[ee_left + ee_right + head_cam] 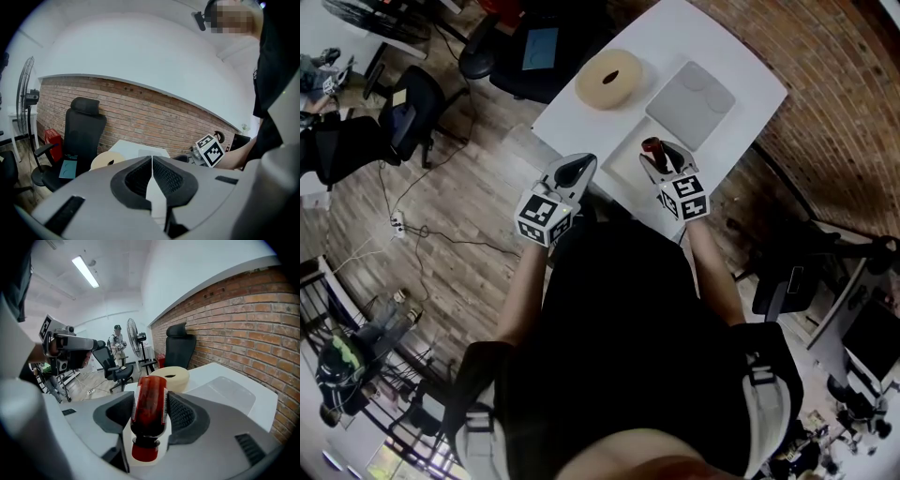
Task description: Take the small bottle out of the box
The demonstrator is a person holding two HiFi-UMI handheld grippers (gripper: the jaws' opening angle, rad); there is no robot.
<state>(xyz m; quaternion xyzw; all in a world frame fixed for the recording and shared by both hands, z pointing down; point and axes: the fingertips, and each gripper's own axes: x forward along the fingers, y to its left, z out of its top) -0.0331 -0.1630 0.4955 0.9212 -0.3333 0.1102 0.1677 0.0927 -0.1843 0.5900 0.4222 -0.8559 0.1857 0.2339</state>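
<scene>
So the white tabletop [727, 52] carries a flat grey tray or lid [691, 91], a cream roll [609, 79] and, at the near edge, what I take to be the open white box [623, 161].

Left gripper [152, 176] is off the tabletop's near edge, jaws pressed together with nothing in them, so it's basically idle.

Right gripper [661, 157] is the one doing the work. Its jaws are clamped on the bottle [150, 404], one pad on each side of the body, right over the box in the head view.

My read is that the grab is done and this is the lift-out step. I can't say for sure the bottle is fully clear of the box walls, but in the right gripper view it looks raised, with pale box below it.

The next move should be pretty simple:
- Keep the squeeze on.
- Carry the bottle sideways off the box.
- Set it on a bare patch of tabletop, away from the roll and the grey piece.

The bottle itself is small and dark red, kind of see-through, with a pale label edge down each side and a brighter red cap. The cap end points back toward the gripper body, so it's held lying along the jaws rather than upright. It'll need tipping if it's meant to stand.
</scene>
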